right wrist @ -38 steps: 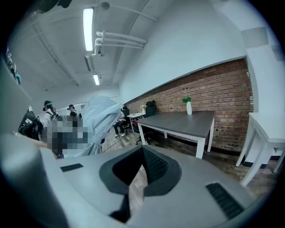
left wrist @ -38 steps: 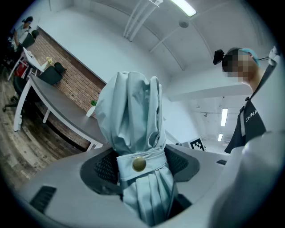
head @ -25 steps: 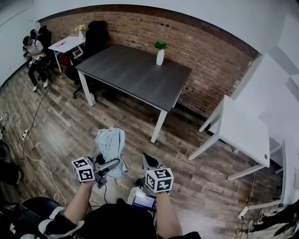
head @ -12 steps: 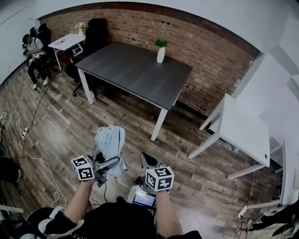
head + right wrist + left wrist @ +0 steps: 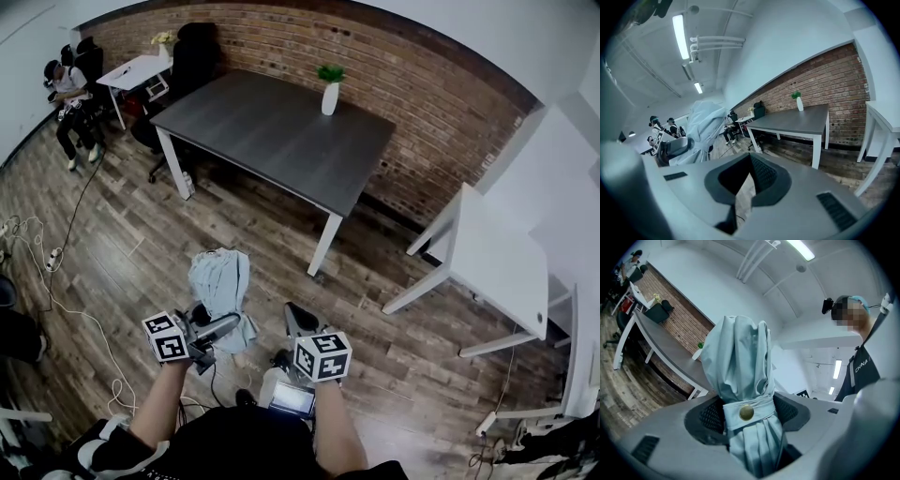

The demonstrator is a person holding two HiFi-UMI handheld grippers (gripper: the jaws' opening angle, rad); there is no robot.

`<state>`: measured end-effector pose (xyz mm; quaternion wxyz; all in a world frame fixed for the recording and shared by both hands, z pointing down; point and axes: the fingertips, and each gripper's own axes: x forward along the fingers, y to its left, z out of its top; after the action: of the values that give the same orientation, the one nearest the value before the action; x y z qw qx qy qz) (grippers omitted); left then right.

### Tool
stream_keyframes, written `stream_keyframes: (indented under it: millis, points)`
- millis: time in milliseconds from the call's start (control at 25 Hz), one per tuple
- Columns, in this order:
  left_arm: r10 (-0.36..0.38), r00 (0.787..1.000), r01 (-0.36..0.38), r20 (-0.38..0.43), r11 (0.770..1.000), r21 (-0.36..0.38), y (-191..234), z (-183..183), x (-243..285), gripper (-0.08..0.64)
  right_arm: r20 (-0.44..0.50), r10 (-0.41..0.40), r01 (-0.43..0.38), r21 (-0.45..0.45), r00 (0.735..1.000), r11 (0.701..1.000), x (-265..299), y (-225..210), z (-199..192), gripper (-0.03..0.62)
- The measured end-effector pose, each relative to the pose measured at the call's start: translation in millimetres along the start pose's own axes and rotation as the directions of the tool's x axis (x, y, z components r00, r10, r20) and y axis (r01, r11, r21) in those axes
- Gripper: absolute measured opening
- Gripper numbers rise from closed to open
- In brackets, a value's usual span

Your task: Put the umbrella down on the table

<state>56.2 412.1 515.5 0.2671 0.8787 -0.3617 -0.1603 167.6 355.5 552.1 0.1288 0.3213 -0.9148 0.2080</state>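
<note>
A folded pale-blue umbrella with a snap strap stands between the pads of my left gripper, which is shut on it near the strap. In the left gripper view the umbrella fills the middle and the left gripper clamps it from both sides. My right gripper hangs beside it, shut and holding nothing. From the right gripper the umbrella shows at the left. The dark grey table stands ahead, some way off across the wooden floor.
A white vase with a green plant sits on the dark table's far edge. A white table stands at the right. A seated person, a small white desk and black chairs are far left. Cables trail on the floor.
The view has edged forward toward the dark table. Both grippers keep their pose, and the umbrella stays in the left one.
</note>
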Motion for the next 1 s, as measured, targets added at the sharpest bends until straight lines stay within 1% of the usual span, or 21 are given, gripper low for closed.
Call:
stream_keyframes:
  millis: [160, 440, 800, 1000]
  points:
    - [0.003, 1.0, -0.003, -0.002, 1.0, -0.013, 15, 7, 15, 0.298, -0.006, 0.005, -0.005, 0.013, 1.0, 1.0, 16, -18, 6, 0.008]
    - [0.006, 1.0, -0.006, 0.006, 0.999, -0.032, 50, 37, 53, 0.298, -0.005, 0.006, -0.006, 0.036, 1.0, 0.999, 51, -62, 34, 0.008]
    - [0.005, 0.999, -0.004, 0.033, 1.0, -0.031, 85, 70, 122, 0.298, 0.003, 0.024, -0.024, 0.036, 1.0, 0.999, 79, -134, 72, 0.008]
    - [0.018, 0.999, -0.016, 0.042, 0.999, -0.028, 98, 82, 144, 0.298, -0.003, 0.046, -0.046, 0.033, 0.999, 0.998, 93, -156, 86, 0.008]
